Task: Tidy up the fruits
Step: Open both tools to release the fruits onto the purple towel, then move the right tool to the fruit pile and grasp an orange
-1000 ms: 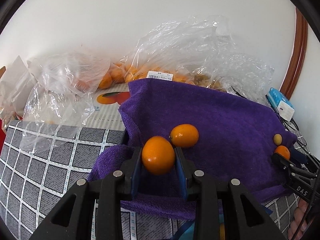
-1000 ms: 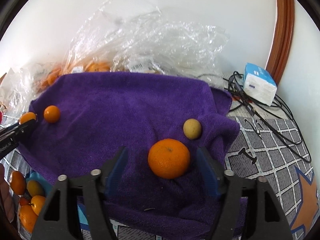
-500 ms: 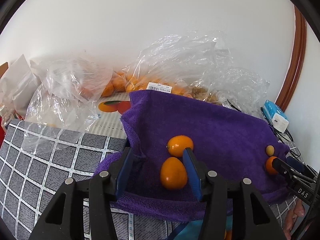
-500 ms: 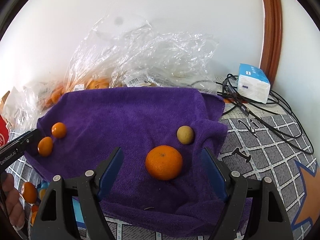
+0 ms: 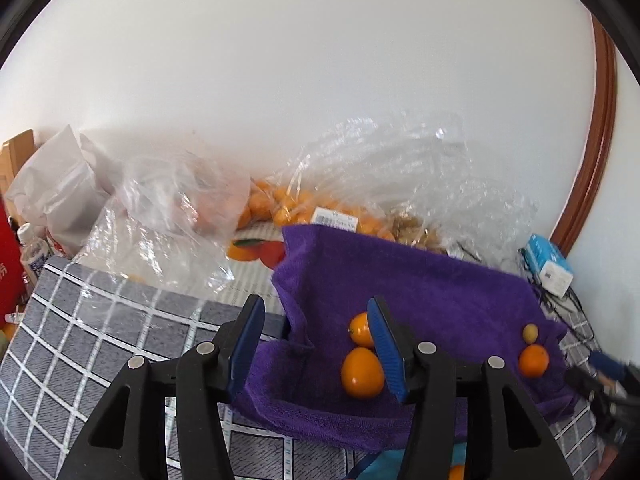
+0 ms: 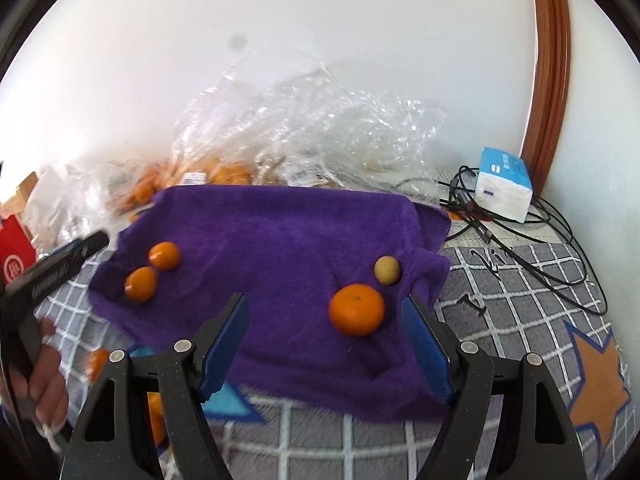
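Observation:
A purple towel (image 5: 420,292) (image 6: 288,240) lies on the checked tablecloth. On its left end lie two small orange kumquats (image 5: 362,372) (image 5: 360,328), also in the right wrist view (image 6: 140,284) (image 6: 164,255). On its right end lie a mandarin (image 6: 356,310) (image 5: 533,361) and a small yellow fruit (image 6: 387,269) (image 5: 530,333). My left gripper (image 5: 316,342) is open and empty, raised just left of the kumquats. My right gripper (image 6: 324,340) is open and empty, above the towel's front edge near the mandarin.
Clear plastic bags of oranges (image 5: 304,208) (image 6: 224,172) pile against the white wall behind the towel. A blue-white box (image 6: 504,190) and black cables (image 6: 560,248) lie at the right. A blue dish with more fruit (image 6: 156,412) sits below the towel's front edge.
My left gripper opened and let go of the kumquat, which now lies on the towel beside the other. Both grippers pulled back and up from the towel.

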Tool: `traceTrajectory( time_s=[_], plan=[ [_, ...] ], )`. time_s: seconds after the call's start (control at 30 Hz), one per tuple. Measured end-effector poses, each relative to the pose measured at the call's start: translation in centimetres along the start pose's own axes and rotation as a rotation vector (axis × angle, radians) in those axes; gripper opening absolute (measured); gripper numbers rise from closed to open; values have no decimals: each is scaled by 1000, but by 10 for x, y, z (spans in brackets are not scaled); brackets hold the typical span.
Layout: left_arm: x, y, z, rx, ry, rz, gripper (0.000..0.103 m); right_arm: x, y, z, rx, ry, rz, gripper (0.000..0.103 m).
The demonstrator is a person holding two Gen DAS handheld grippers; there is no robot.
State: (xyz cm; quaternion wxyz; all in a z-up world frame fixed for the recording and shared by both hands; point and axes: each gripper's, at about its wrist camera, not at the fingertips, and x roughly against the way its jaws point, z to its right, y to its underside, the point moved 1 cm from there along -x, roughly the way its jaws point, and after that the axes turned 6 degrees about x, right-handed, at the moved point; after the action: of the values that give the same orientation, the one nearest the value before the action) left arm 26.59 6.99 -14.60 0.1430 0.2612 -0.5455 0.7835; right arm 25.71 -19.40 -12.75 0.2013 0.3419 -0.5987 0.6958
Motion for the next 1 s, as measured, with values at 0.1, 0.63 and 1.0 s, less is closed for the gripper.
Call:
traceTrajectory(
  time_s=[0.1, 0.63, 1.0],
  plan=[
    [18, -4, -6, 22, 13, -3, 51, 15, 9, -11, 3, -34, -24, 73],
    [66, 77, -90, 75, -40, -98, 57, 3, 86, -77, 40, -197, -186, 40],
    [66, 86, -82, 49, 16, -126, 57, 20, 90, -44, 30, -121, -143, 35]
  ],
)
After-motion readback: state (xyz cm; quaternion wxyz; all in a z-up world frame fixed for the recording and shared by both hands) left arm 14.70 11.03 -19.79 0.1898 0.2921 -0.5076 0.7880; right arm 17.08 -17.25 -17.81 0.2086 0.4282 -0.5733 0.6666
